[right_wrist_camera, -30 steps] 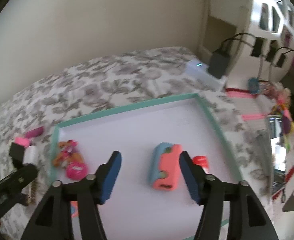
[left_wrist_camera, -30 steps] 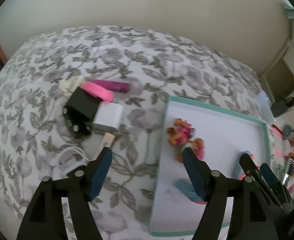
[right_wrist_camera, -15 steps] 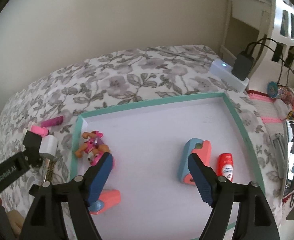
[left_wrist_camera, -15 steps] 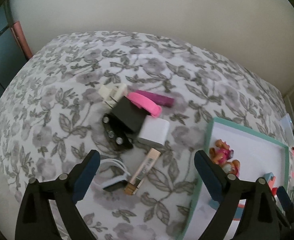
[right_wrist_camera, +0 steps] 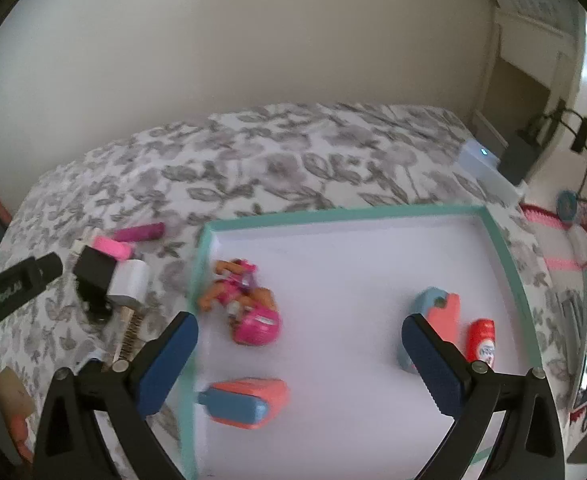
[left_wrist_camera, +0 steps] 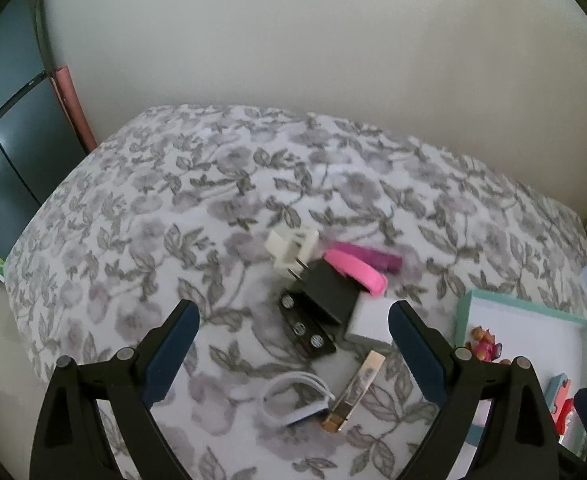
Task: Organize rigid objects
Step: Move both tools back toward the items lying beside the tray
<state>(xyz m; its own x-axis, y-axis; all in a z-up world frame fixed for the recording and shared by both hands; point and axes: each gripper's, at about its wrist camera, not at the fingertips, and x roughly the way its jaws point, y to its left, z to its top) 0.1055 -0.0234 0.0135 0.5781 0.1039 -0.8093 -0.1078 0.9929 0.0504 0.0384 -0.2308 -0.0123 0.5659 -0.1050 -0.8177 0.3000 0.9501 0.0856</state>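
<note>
Loose clutter — black adapter (left_wrist_camera: 330, 295), white charger (left_wrist_camera: 369, 321), pink clip (left_wrist_camera: 355, 272) — heaped on the floral bed (left_wrist_camera: 173, 220) left of the teal-rimmed tray (right_wrist_camera: 509, 256) holding a pink toy figure (right_wrist_camera: 249, 304); left gripper (left_wrist_camera: 293, 350) and right gripper (right_wrist_camera: 299, 354) both spread wide, empty.

R gripper (right_wrist_camera: 299, 354) jaws wide over tray (right_wrist_camera: 505, 256) w/ 4 toys

**Black frames, blue pads**

The left gripper (left_wrist_camera: 293, 354) has two angular black plastic arms with triangular cut-outs, each tipped by a dark blue pad (left_wrist_camera: 171, 354). Round silver screws (left_wrist_camera: 124, 354) sit at the joints. The right gripper (right_wrist_camera: 299, 364) is built alike, its blue pads (right_wrist_camera: 433, 364) ribbed along the inner edge. White lettering marks the left gripper's black side in the right wrist view.
</note>
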